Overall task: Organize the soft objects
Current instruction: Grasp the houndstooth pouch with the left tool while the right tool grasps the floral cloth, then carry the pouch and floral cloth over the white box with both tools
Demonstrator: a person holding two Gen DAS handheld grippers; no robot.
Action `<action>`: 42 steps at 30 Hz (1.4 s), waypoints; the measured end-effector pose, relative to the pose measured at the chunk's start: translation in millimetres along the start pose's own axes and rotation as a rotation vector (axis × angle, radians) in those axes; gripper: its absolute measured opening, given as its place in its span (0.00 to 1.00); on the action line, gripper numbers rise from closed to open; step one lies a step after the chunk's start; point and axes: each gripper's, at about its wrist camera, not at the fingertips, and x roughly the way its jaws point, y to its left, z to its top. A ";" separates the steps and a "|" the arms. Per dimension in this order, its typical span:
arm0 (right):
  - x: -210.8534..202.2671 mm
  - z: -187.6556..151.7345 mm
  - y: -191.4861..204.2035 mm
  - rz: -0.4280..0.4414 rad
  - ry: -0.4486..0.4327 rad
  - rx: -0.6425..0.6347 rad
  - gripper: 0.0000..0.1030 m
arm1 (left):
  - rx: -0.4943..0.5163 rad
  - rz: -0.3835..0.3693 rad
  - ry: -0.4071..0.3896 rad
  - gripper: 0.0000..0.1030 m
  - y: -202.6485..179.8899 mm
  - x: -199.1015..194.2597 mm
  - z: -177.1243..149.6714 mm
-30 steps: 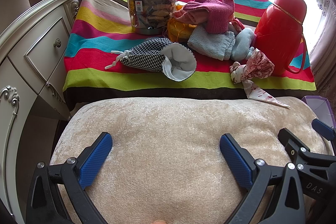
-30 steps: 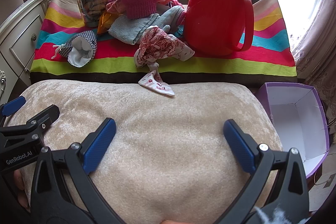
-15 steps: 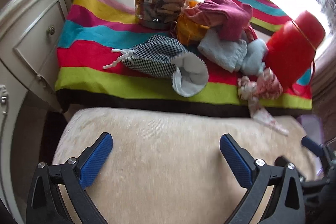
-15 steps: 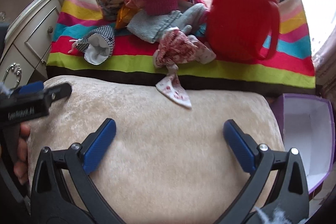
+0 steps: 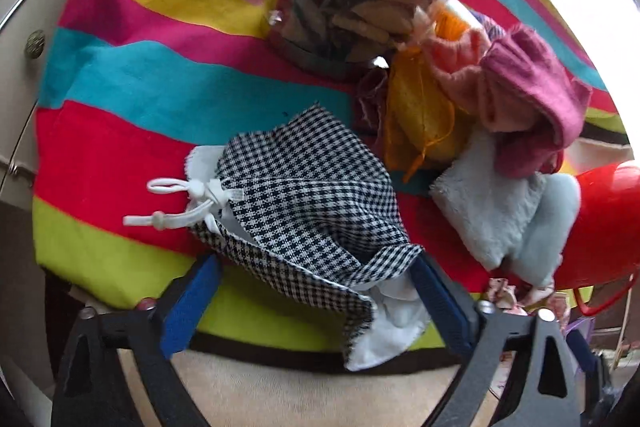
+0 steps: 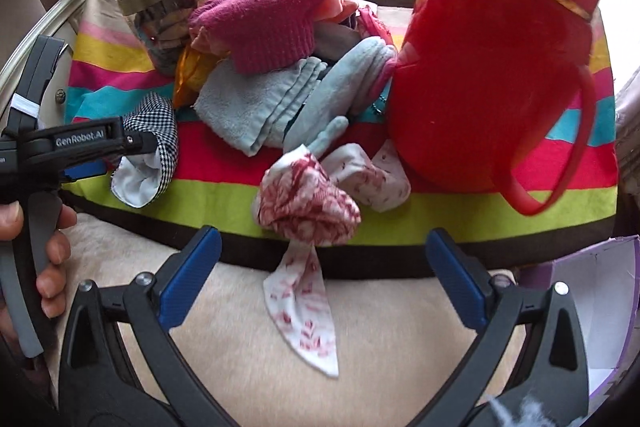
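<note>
A: Lying on the striped cloth (image 5: 132, 75), near its front edge: a houndstooth drawstring pouch (image 5: 308, 195), white lining spilling out of the mouth, cord knotted at the far end.

B: And the left gripper (image 5: 316, 299)?

A: Closing, straddling the mouth end of the pouch. Blue pads (image 5: 188, 307) either side, not yet pressing on the fabric.

B: Handling?

A: Probably light, limp, empty-looking. Likely to sag and fold once lifted. Better to pinch both layers at the mouth, checked shell and lining together, than to catch the lining alone.

B: Right gripper (image 6: 320, 283)?

A: Wide apart, nothing held. Hovering before a red-and-white patterned cloth (image 6: 308, 199) bunched at the table edge, its tail hanging down over the beige cushion (image 6: 224, 339).

B: Where to grab that one?

A: At the bunched knot, not the thin tail; apt to slip otherwise. Red thermos (image 6: 496, 67) close behind, so worth keeping clear of.
</note>
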 end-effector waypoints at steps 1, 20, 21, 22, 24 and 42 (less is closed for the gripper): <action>4.6 3.3 0.4 0.001 0.008 0.001 1.00 | 0.013 -0.003 0.002 0.82 -3.2 3.5 -0.3; 64.4 16.0 25.1 0.026 0.126 0.006 0.36 | 0.164 -0.088 -0.103 0.29 -40.0 3.1 -28.4; 63.1 14.1 24.5 0.041 0.126 0.012 0.34 | 0.159 -0.093 -0.109 0.28 -39.7 1.6 -29.9; 59.9 11.0 20.9 0.053 0.124 0.018 0.33 | 0.157 -0.096 -0.114 0.27 -39.3 0.2 -31.1; 50.5 4.8 12.6 0.068 0.104 0.030 0.32 | 0.159 -0.105 -0.126 0.26 -36.5 -5.0 -38.7; -73.8 -56.3 -22.2 0.167 -0.093 0.023 0.31 | 0.140 -0.227 -0.211 0.24 -49.5 -66.7 -86.1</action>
